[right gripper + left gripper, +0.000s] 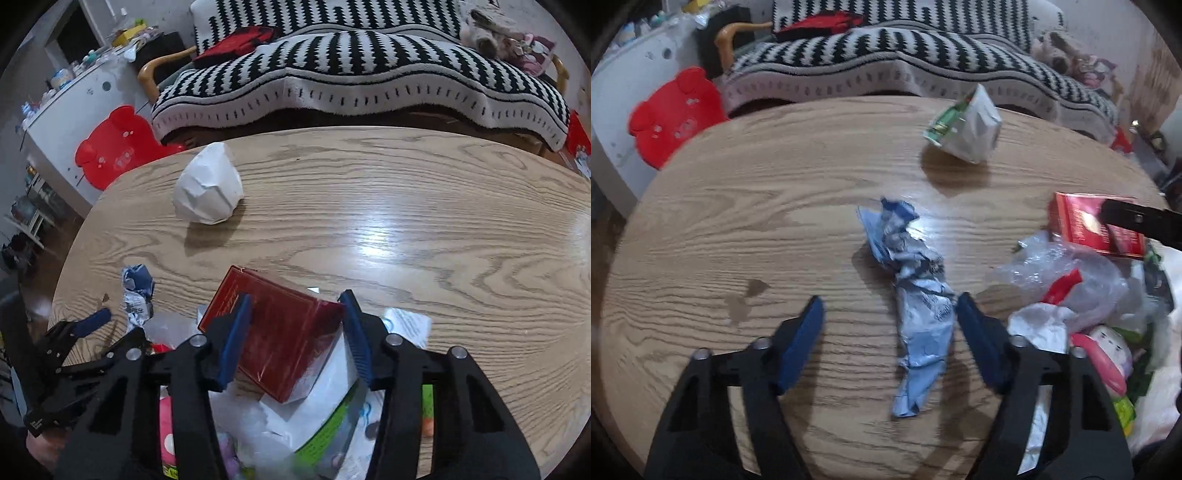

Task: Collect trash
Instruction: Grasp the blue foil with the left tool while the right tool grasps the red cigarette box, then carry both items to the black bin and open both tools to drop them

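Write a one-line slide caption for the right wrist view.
Right claw closes around a red box atop a trash pile on the wooden table.

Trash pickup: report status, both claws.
Left claw open astride blue wrapper. Right claw closing around red box, grip unconfirmed. White crumpled carton loose beyond.

On the wooden table (738, 221), a crumpled blue wrapper (916, 314) lies between the left gripper (890, 310)'s blue pads; the right-hand pad touches it, the other stands clear. Farther off sits a crushed white carton (971, 129). At right a red box (1086, 229) tops a litter heap (1082, 295)
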`<state>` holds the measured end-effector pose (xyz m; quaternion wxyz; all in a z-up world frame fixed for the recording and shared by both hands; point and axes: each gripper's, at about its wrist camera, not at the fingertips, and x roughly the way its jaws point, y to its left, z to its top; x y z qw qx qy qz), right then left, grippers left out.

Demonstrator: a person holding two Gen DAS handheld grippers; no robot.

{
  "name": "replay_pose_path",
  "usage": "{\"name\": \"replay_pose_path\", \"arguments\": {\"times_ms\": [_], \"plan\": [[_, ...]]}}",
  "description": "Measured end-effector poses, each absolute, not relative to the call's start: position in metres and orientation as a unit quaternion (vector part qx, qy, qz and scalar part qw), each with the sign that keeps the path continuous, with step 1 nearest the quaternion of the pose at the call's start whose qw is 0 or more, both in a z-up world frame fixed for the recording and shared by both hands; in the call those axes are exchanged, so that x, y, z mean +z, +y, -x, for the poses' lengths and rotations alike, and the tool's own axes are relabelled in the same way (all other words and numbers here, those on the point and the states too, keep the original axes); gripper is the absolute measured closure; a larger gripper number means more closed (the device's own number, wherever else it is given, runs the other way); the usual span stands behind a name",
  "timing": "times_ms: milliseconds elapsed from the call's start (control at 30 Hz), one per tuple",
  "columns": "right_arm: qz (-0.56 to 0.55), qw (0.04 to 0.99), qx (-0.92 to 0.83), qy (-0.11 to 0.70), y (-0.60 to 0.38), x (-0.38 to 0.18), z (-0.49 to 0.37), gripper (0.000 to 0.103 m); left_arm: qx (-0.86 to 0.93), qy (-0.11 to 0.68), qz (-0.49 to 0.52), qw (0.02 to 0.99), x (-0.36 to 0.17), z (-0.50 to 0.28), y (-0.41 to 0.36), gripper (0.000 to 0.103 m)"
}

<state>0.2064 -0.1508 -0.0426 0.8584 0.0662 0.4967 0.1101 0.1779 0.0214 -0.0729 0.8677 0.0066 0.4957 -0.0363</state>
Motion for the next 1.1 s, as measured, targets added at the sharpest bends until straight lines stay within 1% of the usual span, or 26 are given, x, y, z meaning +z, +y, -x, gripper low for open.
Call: {"name": "replay_pose_path", "arguments": {"times_ms": [33,67,133,233,300,400,533,800,967,1100], "plan": [[-0.069,0.858,0.114,0.495,-0.151,-0.042,-0.207,0.059,-0.033,0.505,-0.010,0.863,-0.076,-0.178,0.021,0.062],[-0.080,0.859,0.119,0.491,-0.153,-0.041,-0.206,0.063,-0.027,0.502,-0.018,0.865,-0.076,-0.177,0.021,0.072],[-0.097,0.857,0.129,0.489,-0.157,-0.038,-0.205,0.066,-0.033,0.505,-0.018,0.862,-0.076,-0.178,0.021,0.082],[-0.119,0.857,0.143,0.481,-0.160,-0.033,-0.201,0.071,-0.035,0.506,0.003,0.862,-0.072,-0.178,0.026,0.083],[-0.124,0.860,0.149,0.472,-0.160,-0.027,-0.198,0.075,-0.028,0.492,-0.007,0.870,-0.064,-0.177,0.027,0.083],[-0.124,0.870,0.155,0.450,-0.160,-0.014,-0.192,0.077,-0.019,0.462,-0.016,0.887,-0.046,-0.174,0.029,0.084],[-0.121,0.885,0.152,0.423,-0.160,0.002,-0.183,0.078,-0.018,0.435,-0.018,0.900,-0.028,-0.169,0.031,0.084],[-0.111,0.902,0.144,0.391,-0.171,0.032,-0.157,0.078,-0.033,0.426,-0.017,0.904,-0.011,-0.153,0.023,0.084],[-0.123,0.914,0.112,0.371,-0.210,0.056,-0.115,0.079,-0.073,0.414,-0.026,0.907,0.010,-0.127,-0.011,0.084],[-0.129,0.927,0.067,0.347,-0.266,0.080,-0.053,0.079,-0.163,0.399,-0.061,0.900,0.032,-0.089,-0.083,0.084]]}}
